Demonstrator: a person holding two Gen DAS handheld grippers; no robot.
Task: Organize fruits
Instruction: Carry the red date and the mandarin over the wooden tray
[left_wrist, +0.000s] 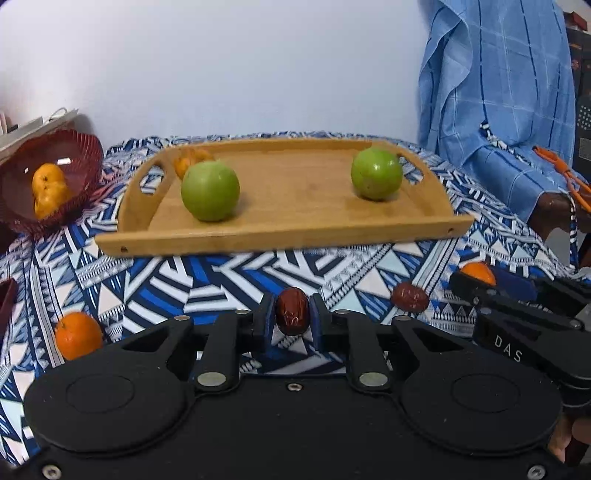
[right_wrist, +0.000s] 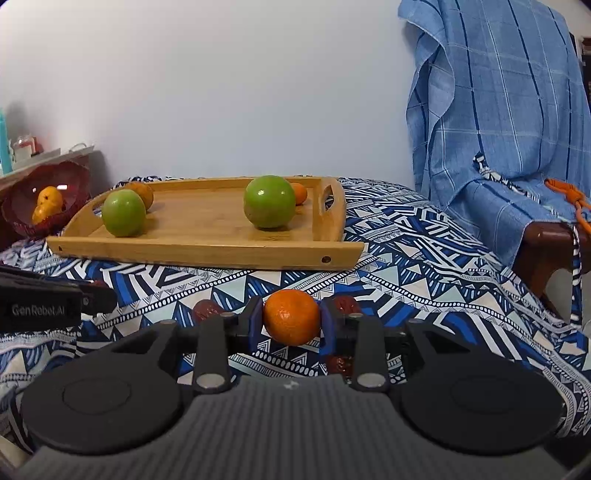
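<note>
Left gripper (left_wrist: 292, 317) clamps date (left_wrist: 292, 311); right gripper (right_wrist: 291, 320) grasps tangerine (right_wrist: 291, 316). Lift both clear of patterned cloth (left_wrist: 221, 280), lower gently inside tray (left_wrist: 295, 221) near front edge.

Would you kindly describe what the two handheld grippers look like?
Both the left gripper and the right gripper have matte black bodies with two round discs, silver pivot bolts and blue finger pads. White lettering marks their sides. The right gripper's top is ribbed grey.
</note>
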